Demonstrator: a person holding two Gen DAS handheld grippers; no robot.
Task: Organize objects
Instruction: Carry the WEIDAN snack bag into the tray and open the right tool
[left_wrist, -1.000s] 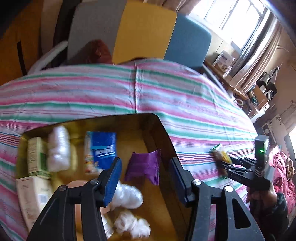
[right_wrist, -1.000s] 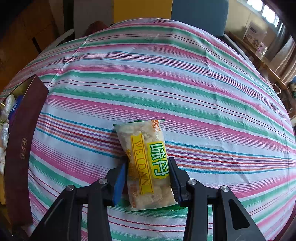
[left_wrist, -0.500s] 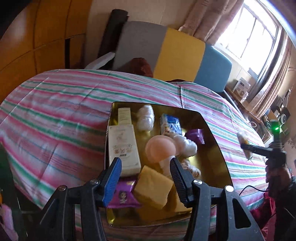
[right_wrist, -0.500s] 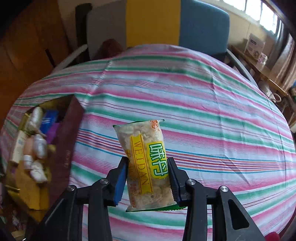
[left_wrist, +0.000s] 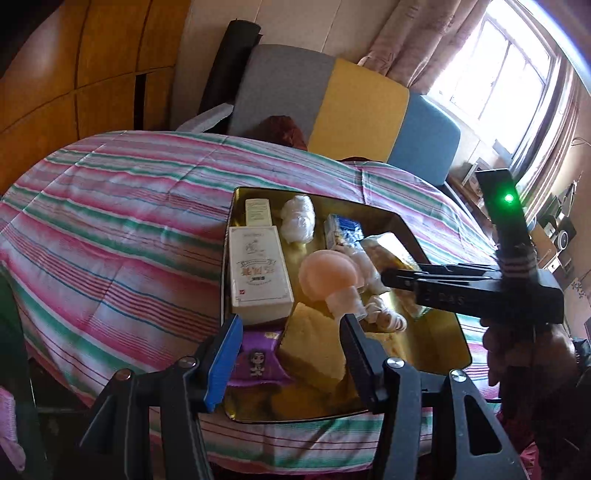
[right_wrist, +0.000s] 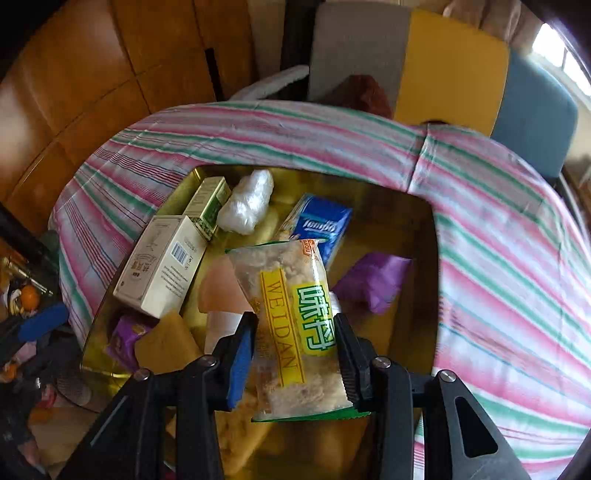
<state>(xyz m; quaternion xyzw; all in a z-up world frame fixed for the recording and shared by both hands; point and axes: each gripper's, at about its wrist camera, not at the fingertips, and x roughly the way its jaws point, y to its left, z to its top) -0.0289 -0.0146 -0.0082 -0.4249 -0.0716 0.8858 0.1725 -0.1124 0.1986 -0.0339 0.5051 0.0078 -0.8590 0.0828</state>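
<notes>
Striped bedding fills both views, with a gold tray (right_wrist: 424, 218) at centre frame holding boxes, a tissue pack (right_wrist: 321, 225) and a purple pouch (right_wrist: 373, 280). Over it, the right gripper (right_wrist: 293, 339) is clamped across the lower half of a snack packet (right_wrist: 291, 314). The packet looks light, crinkly and slippery, its contents likely brittle, so a gentle mid-body hold suits. At lower frame, the left gripper (left_wrist: 291, 347) stands apart, empty.

Pink, green and white stripes cover the cloth (left_wrist: 110, 229); the tray (right_wrist: 406, 206) is gold (snack packet (right_wrist: 295, 314) yellow-green).
</notes>
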